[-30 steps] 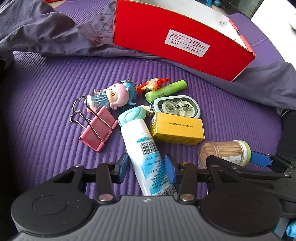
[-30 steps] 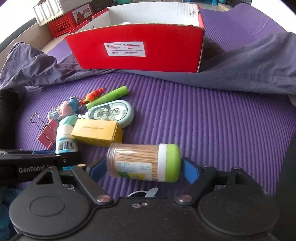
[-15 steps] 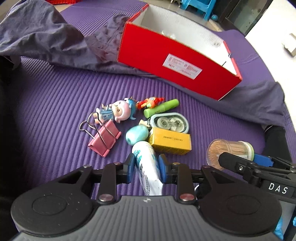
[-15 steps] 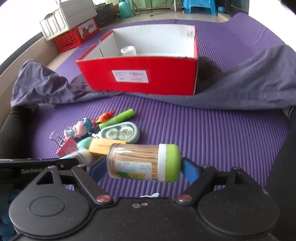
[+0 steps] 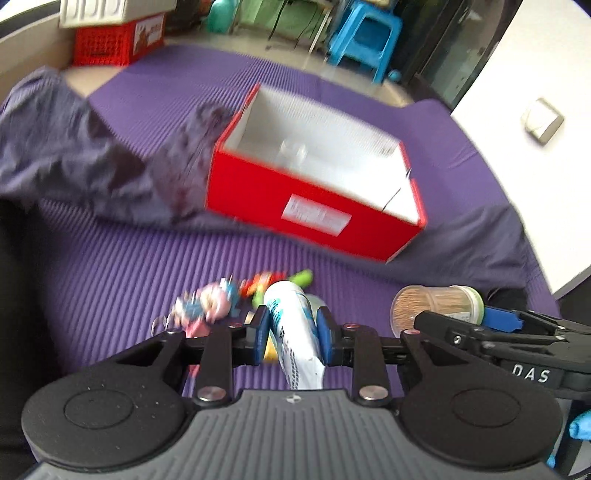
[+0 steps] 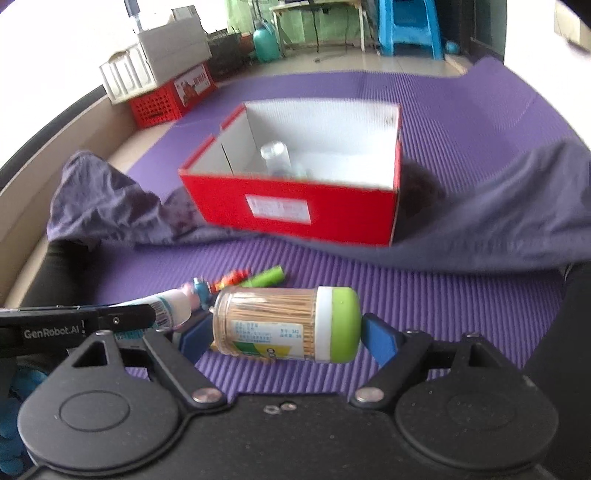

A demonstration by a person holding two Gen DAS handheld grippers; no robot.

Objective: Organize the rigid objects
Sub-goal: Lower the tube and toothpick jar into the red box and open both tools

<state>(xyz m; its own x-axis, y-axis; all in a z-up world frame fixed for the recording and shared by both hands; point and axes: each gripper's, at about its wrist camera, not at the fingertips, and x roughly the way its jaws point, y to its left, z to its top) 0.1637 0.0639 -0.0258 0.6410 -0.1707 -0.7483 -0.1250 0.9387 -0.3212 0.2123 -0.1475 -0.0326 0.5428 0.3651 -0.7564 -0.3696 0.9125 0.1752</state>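
Two grippers in view; left gripper (image 5: 291, 334) has its blue fingers (image 5: 260, 332) pinching one white tube (image 5: 295, 332) with blue print and a barcode, tube lifted clear of the purple mat (image 5: 110, 266); right gripper (image 6: 284, 332) holds one toothpick jar (image 6: 284, 325) crosswise, fingers spread wide and pressing on its two ends, green cap to the right, clear base to the left.

Count on the mat, near side, partly hidden behind the held things: one cartoon figurine (image 5: 210, 302), one small orange-red toy (image 6: 232, 277), one green stick (image 6: 267, 277); more may lie under the fingers, cannot tell through the blur.

One red box (image 6: 295, 199) with white inside stands further off, open at the top; one clear bottle (image 6: 275, 157) lies in it; one white label on its near wall, print too blurred to read.

One grey cloth (image 6: 498, 229) lies around the box, left and right of it.

Far left: one red crate (image 6: 166, 99), white containers stacked on it; far right: one blue stool (image 6: 406, 29).

Writing: "GenRobot.AI" on the left gripper's side, right wrist view; "DAS" on the right gripper's side, left wrist view; jar label printed, unreadable.
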